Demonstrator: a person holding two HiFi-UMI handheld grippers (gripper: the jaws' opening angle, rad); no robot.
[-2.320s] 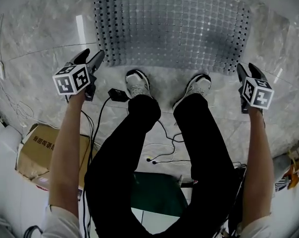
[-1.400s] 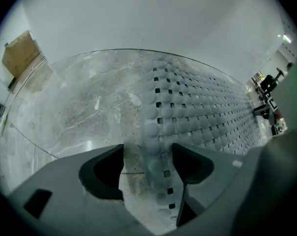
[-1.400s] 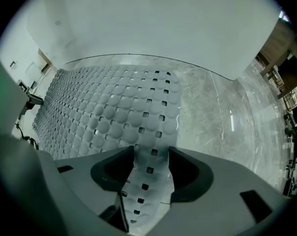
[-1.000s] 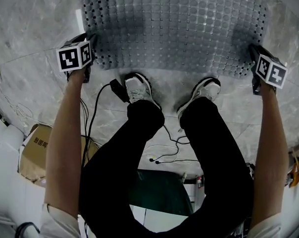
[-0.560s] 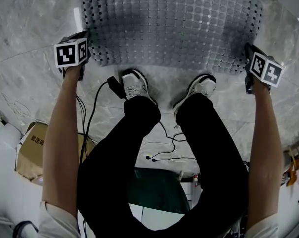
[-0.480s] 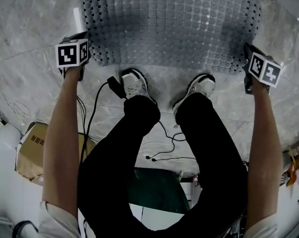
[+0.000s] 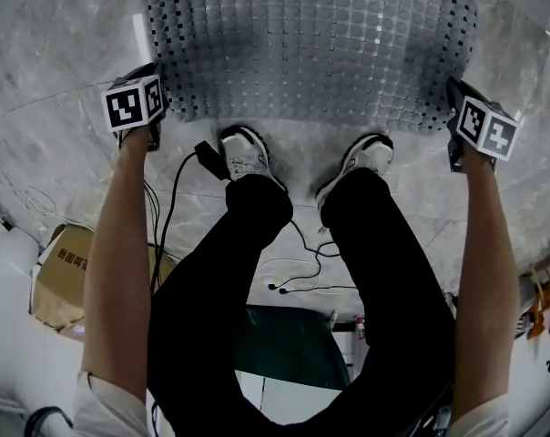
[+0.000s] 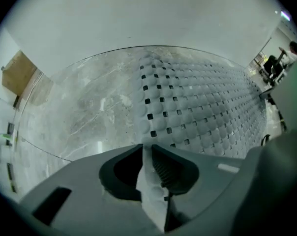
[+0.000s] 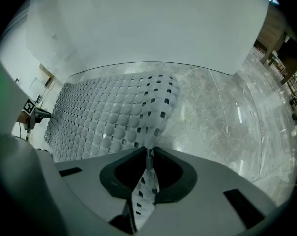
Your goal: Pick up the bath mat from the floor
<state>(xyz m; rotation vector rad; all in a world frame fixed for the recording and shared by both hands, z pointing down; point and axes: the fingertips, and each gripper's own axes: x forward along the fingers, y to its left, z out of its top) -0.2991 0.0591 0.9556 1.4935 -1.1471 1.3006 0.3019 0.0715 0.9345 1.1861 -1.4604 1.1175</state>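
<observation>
The grey bath mat [image 7: 311,44], dotted with round bumps and small square holes, lies on the marble floor ahead of the person's feet. My left gripper [image 7: 161,107] points down at its near left corner. In the left gripper view the jaws [image 8: 147,149] have just been closing and now pinch a fold of the mat [image 8: 202,112]. My right gripper [image 7: 453,116] stands at the near right corner. Its jaws [image 9: 148,151] have just been closing too and clamp a strip of the mat [image 9: 109,117], which rises slightly toward them.
The person's two shoes [image 7: 248,157] [image 7: 368,156] stand just behind the mat's near edge. A black plug with cables [image 7: 207,157] lies by the left shoe. A cardboard box [image 7: 61,280] sits at the lower left, a green object [image 7: 289,349] under the legs.
Since the earliest frame both grippers have gone forward from the bare floor onto the mat's near corners. Over the last half second neither hand has visibly shifted.
</observation>
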